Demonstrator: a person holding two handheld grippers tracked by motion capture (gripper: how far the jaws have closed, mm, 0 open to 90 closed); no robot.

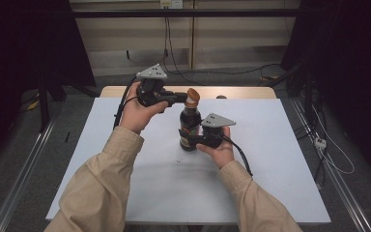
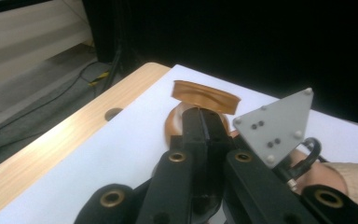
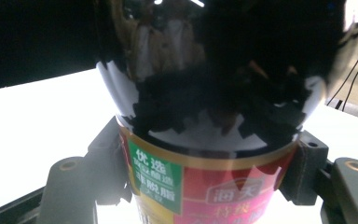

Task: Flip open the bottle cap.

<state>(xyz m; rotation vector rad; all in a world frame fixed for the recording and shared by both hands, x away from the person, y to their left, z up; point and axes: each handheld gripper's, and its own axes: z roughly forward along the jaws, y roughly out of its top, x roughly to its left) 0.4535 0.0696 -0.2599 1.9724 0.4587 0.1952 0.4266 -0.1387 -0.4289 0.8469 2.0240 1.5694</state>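
A dark sauce bottle (image 1: 190, 126) with a red and green label (image 3: 223, 191) stands upright near the middle of the white table (image 1: 270, 169). My right gripper (image 1: 192, 140) is shut on its lower body, one jaw on each side (image 3: 205, 179). The bottle's orange-brown cap (image 1: 192, 97) has its flip lid (image 2: 205, 95) raised and tilted. My left gripper (image 1: 181, 98) comes in level from the left, jaws pressed together, and their tips (image 2: 204, 116) rest against the cap (image 2: 177, 126). Whether they pinch part of the lid I cannot tell.
A wooden strip with a round hole (image 2: 113, 113) runs along the table's far edge. Cables (image 1: 222, 72) lie on the floor beyond it, and metal rails (image 1: 24, 164) flank the table. My right gripper's grey plate (image 2: 275, 126) and hand sit just below the cap.
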